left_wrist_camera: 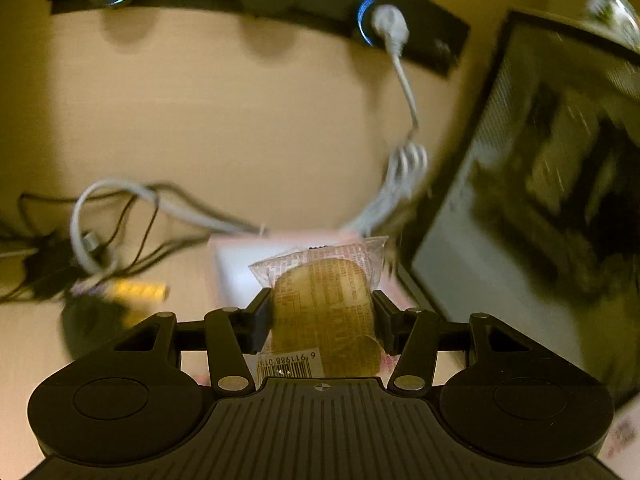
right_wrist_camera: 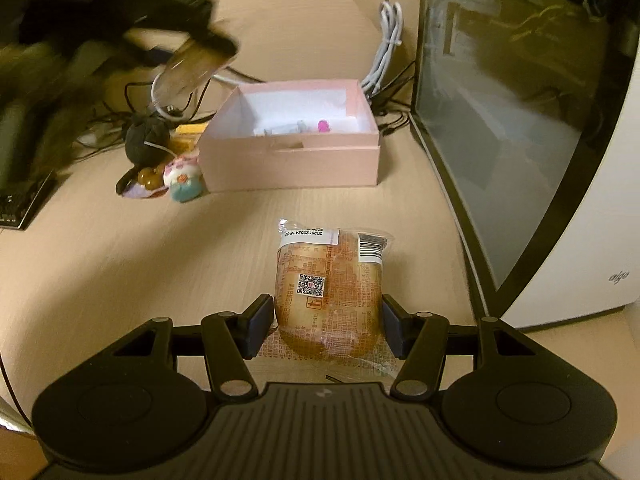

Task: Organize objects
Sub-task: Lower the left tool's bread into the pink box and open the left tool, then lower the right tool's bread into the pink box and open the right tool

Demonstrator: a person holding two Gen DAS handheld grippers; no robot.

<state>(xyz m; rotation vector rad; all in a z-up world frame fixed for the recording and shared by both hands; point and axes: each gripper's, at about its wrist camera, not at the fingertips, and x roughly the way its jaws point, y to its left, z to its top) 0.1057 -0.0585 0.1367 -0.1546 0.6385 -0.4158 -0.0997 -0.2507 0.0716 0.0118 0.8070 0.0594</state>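
evidently both clamped on wrapped buns: left gripper [left_wrist_camera: 322,314] carrying one bun [left_wrist_camera: 324,312] above the pink box [right_wrist_camera: 290,140], likely for dropping in; right gripper [right_wrist_camera: 327,326] gripping another bun [right_wrist_camera: 328,300] low over the desk [right_wrist_camera: 140,260].

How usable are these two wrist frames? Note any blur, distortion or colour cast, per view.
Left wrist: heavy motion smear over the cables and pink box; only the left claw and its wrapped bun stay sharp.
Right wrist: mostly crisp, with the QR code on its bun clear; the left claw passing upper left is smeared.
Both: yellow cast, fisheye bending.
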